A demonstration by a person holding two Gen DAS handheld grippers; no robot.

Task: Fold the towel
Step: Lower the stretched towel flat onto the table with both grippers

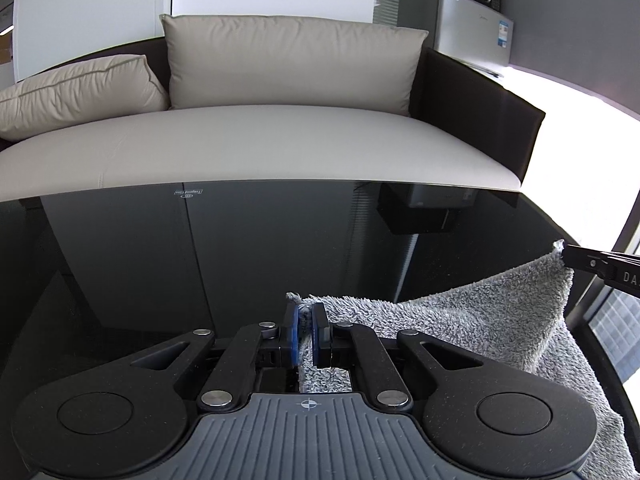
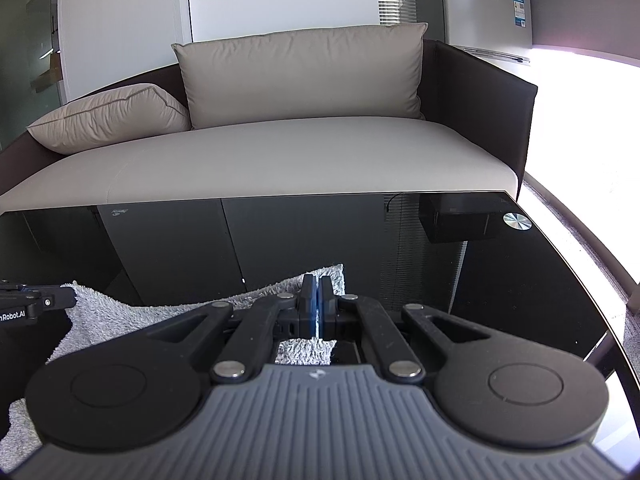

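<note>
A fluffy grey towel point(image 1: 460, 332) hangs stretched between both grippers over the black glass table point(image 1: 200, 260). My left gripper point(image 1: 306, 312) is shut on the towel's left corner, with the cloth pinched between its blue pads. My right gripper point(image 2: 318, 286) is shut on the other corner of the towel point(image 2: 132, 312), which sags leftward. The right gripper's tips point(image 1: 580, 260) show at the right edge of the left wrist view, holding the raised corner. The left gripper's tips point(image 2: 48, 300) show at the left edge of the right wrist view.
A beige sofa point(image 1: 260, 148) with two cushions stands just beyond the table's far edge. A small grey fridge point(image 1: 456, 28) with a microwave on top stands at the back right. A round metal disc point(image 2: 516, 220) marks the table's point(image 2: 520, 280) far right corner.
</note>
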